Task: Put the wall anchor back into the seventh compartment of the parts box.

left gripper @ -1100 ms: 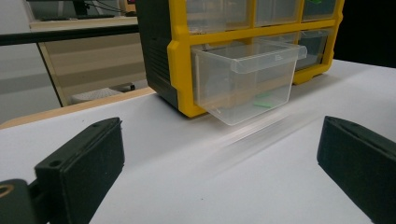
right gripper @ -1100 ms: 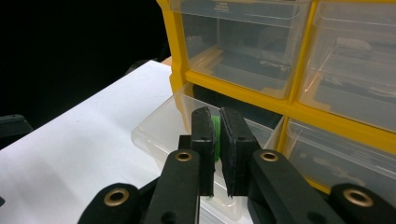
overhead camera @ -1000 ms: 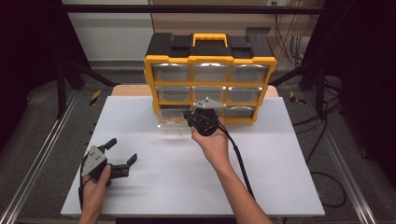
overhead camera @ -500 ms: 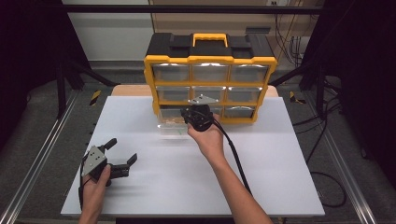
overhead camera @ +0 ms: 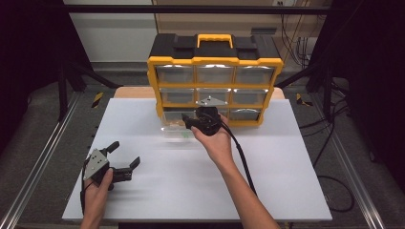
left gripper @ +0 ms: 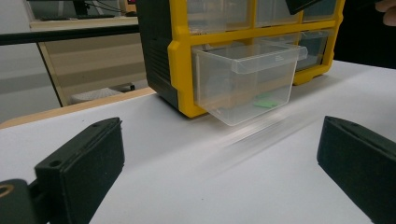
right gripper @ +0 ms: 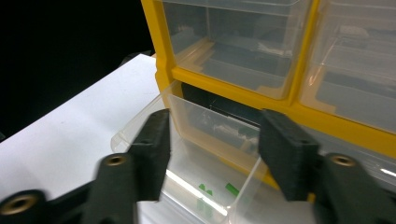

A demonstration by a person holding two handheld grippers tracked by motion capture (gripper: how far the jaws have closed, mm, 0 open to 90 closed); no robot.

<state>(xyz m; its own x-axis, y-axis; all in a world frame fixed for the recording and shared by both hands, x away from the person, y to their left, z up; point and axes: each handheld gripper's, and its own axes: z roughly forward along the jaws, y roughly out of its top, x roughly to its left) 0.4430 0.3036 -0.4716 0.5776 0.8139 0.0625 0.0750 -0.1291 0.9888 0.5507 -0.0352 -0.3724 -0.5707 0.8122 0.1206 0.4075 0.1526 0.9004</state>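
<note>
While the clear drawer (left gripper: 245,81) hangs pulled out of the bottom-left slot of the yellow organizer (overhead camera: 215,81), I can see small green pieces (right gripper: 216,192) on its floor. My right gripper (overhead camera: 191,123) sits above the open drawer, its jaws parted and holding nothing, one to each side of the drawer's near corner. My left gripper (overhead camera: 125,160) rests well apart at the near-left of the white table (overhead camera: 286,157), jaws spread wide and empty, aimed toward the organizer.
</note>
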